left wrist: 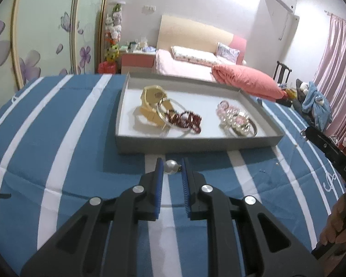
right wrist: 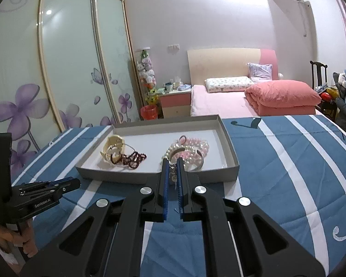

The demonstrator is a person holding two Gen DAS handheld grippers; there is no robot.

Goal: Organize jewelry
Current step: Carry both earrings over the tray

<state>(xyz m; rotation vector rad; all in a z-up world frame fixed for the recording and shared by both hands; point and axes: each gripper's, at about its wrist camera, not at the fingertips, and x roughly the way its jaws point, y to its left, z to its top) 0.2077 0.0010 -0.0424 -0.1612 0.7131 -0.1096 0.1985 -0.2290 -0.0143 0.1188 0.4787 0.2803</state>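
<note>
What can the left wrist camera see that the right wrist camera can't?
Only the left wrist view shows a big pearl pinched in the left tool. Only the right wrist view shows a small silver charm in the right tool. Both show the grey tray holding a gold watch, dark red beads and pearl bracelets.

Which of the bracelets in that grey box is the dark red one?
The dark red beaded bracelet lies mid-tray, tangled against the gold watch. The other beaded ones, further right, are pink and pearl-white.
</note>
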